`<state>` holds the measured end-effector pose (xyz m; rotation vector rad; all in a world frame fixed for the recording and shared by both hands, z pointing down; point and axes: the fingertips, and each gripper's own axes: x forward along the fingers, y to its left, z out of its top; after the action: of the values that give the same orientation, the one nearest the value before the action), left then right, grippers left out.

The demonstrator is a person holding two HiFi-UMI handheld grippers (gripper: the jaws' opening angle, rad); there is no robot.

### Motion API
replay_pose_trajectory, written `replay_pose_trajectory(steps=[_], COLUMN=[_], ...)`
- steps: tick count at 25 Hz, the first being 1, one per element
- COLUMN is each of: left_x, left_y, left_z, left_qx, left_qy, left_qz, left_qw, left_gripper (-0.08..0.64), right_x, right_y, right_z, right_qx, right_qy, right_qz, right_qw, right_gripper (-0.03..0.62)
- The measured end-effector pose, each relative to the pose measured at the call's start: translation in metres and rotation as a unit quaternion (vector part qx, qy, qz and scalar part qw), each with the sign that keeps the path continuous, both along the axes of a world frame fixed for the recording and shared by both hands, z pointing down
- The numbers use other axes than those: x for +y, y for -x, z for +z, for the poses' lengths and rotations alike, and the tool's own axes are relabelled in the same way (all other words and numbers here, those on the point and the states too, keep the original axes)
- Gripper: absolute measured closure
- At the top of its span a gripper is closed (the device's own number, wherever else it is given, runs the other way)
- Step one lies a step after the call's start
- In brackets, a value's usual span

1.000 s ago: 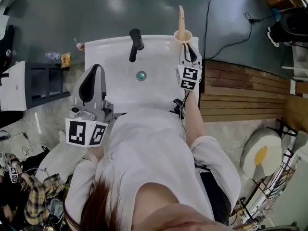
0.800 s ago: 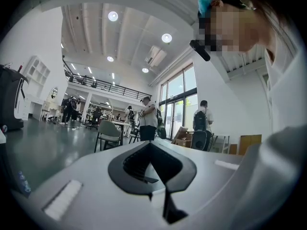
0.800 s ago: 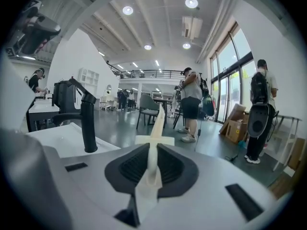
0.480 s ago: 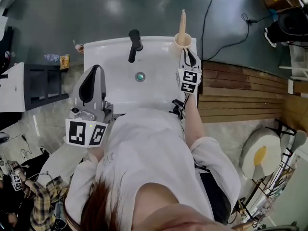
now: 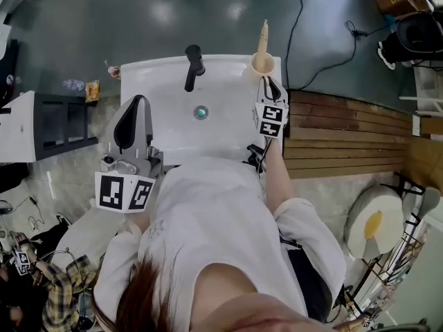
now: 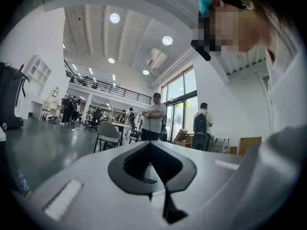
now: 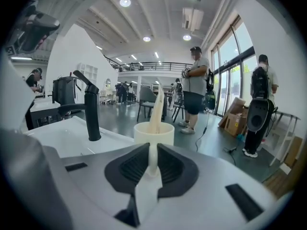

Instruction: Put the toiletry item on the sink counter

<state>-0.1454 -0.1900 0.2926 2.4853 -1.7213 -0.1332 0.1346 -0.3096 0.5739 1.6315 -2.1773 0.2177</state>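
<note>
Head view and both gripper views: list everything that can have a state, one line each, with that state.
cup: upright, at the back right corner of the sink counter; whether it rests there is hidden.
toiletry item: standing in the cup, leaning.
right gripper: jaws shut on the cup, apparently by its handle.
left gripper: jaws shut, empty.
faucet: no water seen running.

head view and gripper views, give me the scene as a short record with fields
sink: white ceramic sink, black tap at back
toiletry item: cream cup holding a beige stick-like brush, at the sink's back right corner
right hand-held gripper: shut on a pale part of the cup, likely its handle
left hand-held gripper: shut, empty, by the sink's left side
cup set down: cannot tell
</note>
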Motion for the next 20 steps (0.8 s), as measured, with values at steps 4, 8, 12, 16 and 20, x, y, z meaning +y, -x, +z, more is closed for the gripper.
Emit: replay_pose_trajectory(steps=[4,8,12,16,20], left_x=[0.0005,0.0008,0.0023,0.0019,0.0025], left_y=[0.0007,0.0012,-0.0004,-0.0027,-0.0006], left_z=[-0.0005,0.0007,0.0010,0.0002,-0.0009], left_qx=[0.001,0.002,0.004,0.006,0.008], left_qy=[0.000,0.002,0.003,0.002,0.001], left_qz=[-0.001,0.001,0.004,0.006,0.005], left_qw=[1.0000,1.0000,1.0000,1.0000,1.0000], left_gripper=[0.575,0.575,0.575,0.575,0.575], right_x=[0.0020,0.0031,0.0042,0.0043,0.0044], right_y=[-0.0047,-0.0078,-0.0083,-0.0093,-0.0085], right_z=[0.0059,0.0114,0.0109,0.0111,0.0100], right_qx=[-0.005,-0.007,-0.006,-0.005,0.000], right_qy=[0.012,0.020,0.017,0.017,0.018], right_qz=[0.006,0.010,0.011,0.011,0.012], right_qw=[1.000,1.000,1.000,1.000,1.000], right_gripper=[0.543,0.543,0.543,0.543,0.543])
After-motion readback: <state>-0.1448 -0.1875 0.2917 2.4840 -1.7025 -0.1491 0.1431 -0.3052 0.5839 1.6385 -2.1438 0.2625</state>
